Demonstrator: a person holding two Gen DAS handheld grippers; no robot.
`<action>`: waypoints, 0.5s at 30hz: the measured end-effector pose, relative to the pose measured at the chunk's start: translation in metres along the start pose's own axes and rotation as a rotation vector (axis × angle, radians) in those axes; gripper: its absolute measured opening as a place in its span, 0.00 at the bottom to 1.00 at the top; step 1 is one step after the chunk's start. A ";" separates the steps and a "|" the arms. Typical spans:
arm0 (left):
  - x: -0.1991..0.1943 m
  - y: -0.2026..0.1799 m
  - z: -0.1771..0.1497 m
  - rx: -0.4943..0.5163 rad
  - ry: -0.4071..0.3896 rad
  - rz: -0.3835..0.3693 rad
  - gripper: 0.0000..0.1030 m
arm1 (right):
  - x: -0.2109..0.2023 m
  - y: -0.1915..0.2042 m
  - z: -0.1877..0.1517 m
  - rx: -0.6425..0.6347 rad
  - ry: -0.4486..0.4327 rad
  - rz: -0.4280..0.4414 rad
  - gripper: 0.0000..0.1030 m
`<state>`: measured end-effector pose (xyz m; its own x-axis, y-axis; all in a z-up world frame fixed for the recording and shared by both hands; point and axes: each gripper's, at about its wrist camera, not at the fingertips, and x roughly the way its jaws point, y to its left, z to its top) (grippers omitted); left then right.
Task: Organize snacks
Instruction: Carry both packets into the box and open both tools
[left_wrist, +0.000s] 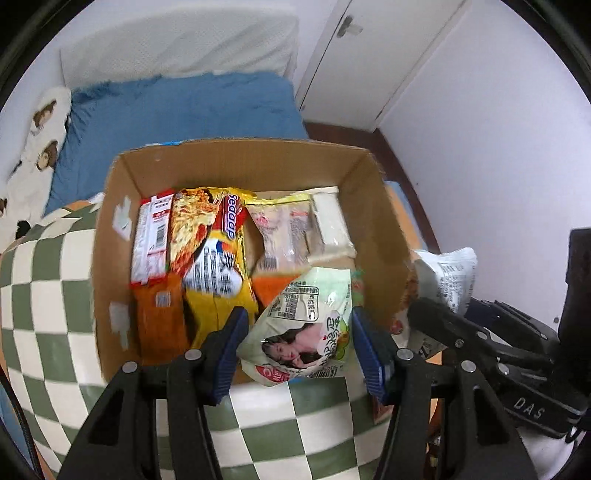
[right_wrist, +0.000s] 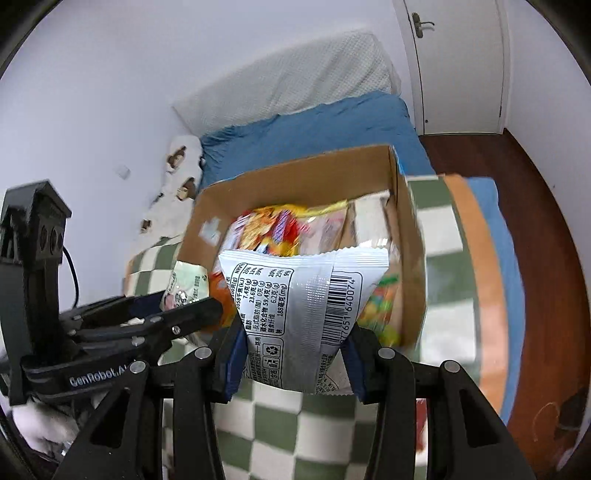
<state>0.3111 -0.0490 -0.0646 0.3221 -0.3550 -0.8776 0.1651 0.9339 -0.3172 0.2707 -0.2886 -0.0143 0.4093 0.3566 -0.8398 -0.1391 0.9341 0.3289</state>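
Checkered blanket (left_wrist: 44, 302) under cardboard box (left_wrist: 110, 258) of noodle packets; left hand-held gripper (left_wrist: 295, 350) clamps pale-green snack bag (left_wrist: 306, 332), right hand-held gripper (right_wrist: 291, 354) clamps silver-white snack bag (right_wrist: 303, 314).

The yellow noodle packet (left_wrist: 218, 254) standing in the cardboard box (left_wrist: 373, 206) carries the brand "Sedaap" in white on a red band, read sideways. The right gripper (left_wrist: 436, 317), seen at the right edge of the left wrist view, bears the letters "DAS" on its black body. The left gripper (right_wrist: 207, 314), at the left in the right wrist view, is marked "GenRobot.AI". The silver snack bag (right_wrist: 306, 314) shows a barcode with digits ending "651 640074" and a nutrition table with figures such as "23.6", "59.4" and "188"; the remaining print is Chinese, too small to read
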 end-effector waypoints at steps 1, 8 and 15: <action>0.017 0.007 0.012 -0.013 0.037 0.000 0.53 | 0.008 -0.004 0.010 0.002 0.011 -0.008 0.46; 0.086 0.029 0.056 -0.058 0.196 0.047 0.54 | 0.083 -0.028 0.065 0.001 0.142 -0.090 0.46; 0.121 0.038 0.059 -0.064 0.266 0.120 0.79 | 0.138 -0.050 0.071 0.043 0.273 -0.156 0.81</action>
<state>0.4115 -0.0594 -0.1616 0.0786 -0.2259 -0.9710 0.0788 0.9723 -0.2199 0.3982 -0.2878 -0.1156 0.1651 0.2062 -0.9645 -0.0530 0.9783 0.2001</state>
